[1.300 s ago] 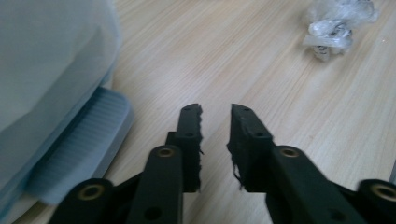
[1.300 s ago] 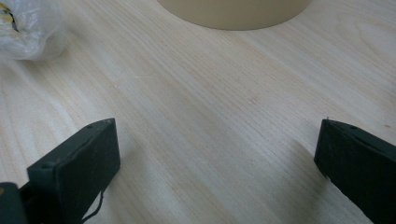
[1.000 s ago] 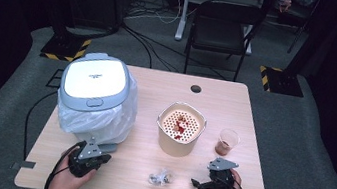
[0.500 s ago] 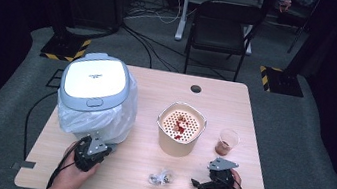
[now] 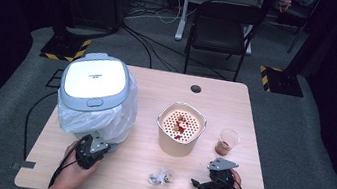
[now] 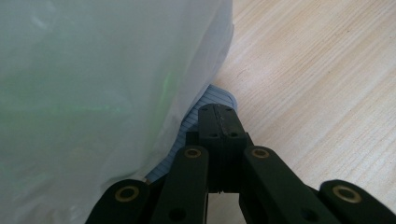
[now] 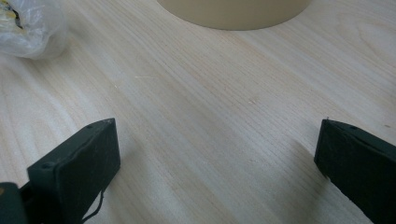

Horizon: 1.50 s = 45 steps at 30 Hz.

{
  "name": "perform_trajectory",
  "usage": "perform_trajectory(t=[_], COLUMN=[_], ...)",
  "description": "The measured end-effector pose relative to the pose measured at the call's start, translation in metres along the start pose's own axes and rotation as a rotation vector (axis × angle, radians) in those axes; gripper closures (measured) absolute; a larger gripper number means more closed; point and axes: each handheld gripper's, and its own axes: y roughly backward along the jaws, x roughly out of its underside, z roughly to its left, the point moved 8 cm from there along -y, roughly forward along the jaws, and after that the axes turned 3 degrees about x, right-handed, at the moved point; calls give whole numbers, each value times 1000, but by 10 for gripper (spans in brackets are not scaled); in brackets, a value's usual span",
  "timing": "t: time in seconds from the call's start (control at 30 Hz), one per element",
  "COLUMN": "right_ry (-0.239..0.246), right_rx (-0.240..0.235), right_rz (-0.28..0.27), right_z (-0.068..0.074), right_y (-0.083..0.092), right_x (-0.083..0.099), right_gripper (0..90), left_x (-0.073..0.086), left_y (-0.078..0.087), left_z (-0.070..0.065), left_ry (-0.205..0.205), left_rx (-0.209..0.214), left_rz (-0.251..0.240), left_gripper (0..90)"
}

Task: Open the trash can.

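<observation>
One bin (image 5: 94,94), one strainer (image 5: 180,128), one cup (image 5: 226,141), two grippers.

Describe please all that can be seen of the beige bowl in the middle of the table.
The bowl is a round beige tub that looks like plastic, standing upright near the table's middle. Inside its rim sits a flat insert full of small holes, with a few red bits lying on it. The cup stands apart on one side and the bin on the other; the crumpled wrapper lies in front. Nothing touches it but the table. The right gripper view shows its base ahead of the open claw.
</observation>
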Motion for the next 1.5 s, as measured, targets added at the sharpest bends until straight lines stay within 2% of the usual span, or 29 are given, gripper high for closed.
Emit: perform_trajectory(t=[0.13,0.2,0.23,0.37,0.43,0.47,0.53,0.6,0.63,0.67,0.73,0.77,0.93,0.97,1.27,1.37,1.47,1.5], right_ry=[1,1,-4,-4,-4,-4,-6,-7,-9,-9,-9,-11,-14,-14,-12,-23,-27,-24], right_rx=[1,0,0,2,2,2,4,7,8,5,5,7,11,10,11,17,9,-3], right_rz=[2,2,3,4,5,4,3,4,4,5,6,4,3,3,1,7,3,13], right_z=[0,0,0,0,0,0,0,0,0,1,1,1,1,1,1,0,0,0], right_y=[0,0,1,1,1,1,1,1,1,1,1,1,1,1,1,3,7,9], right_x=[0,0,1,1,1,1,1,1,1,1,1,1,1,1,1,1,-1,-2], right_gripper=[0,0,0,0,0,0,0,0,0,0,0,0,0,0,2,65,209,282], left_x=[1,1,0,1,3,5,7,9,8,9,9,8,8,8,8,8,8,8], left_y=[-4,-4,-5,-5,-7,-10,-12,-15,-16,-16,-15,-15,-15,-15,-15,-15,-14,-15], left_z=[-2,-1,-2,-1,-1,-4,-5,-5,-8,-7,-4,0,2,1,2,2,2,2], left_ry=[-47,-159,-166,-150,-112,-70,-68,-89,-76,-87,-82,-124,-118,-107,-102,-102,-103,-107], left_rx=[-49,-82,-95,-84,-69,-58,-54,-55,-48,-51,-54,-58,-46,-44,-36,-31,-32,-30], left_rz=[5,36,35,46,30,23,33,55,36,46,51,53,50,48,48,49,52,50], left_gripper=[900,900,900,900,900,900,900,900,900,900,900,900,900,900,900,900,900,900])
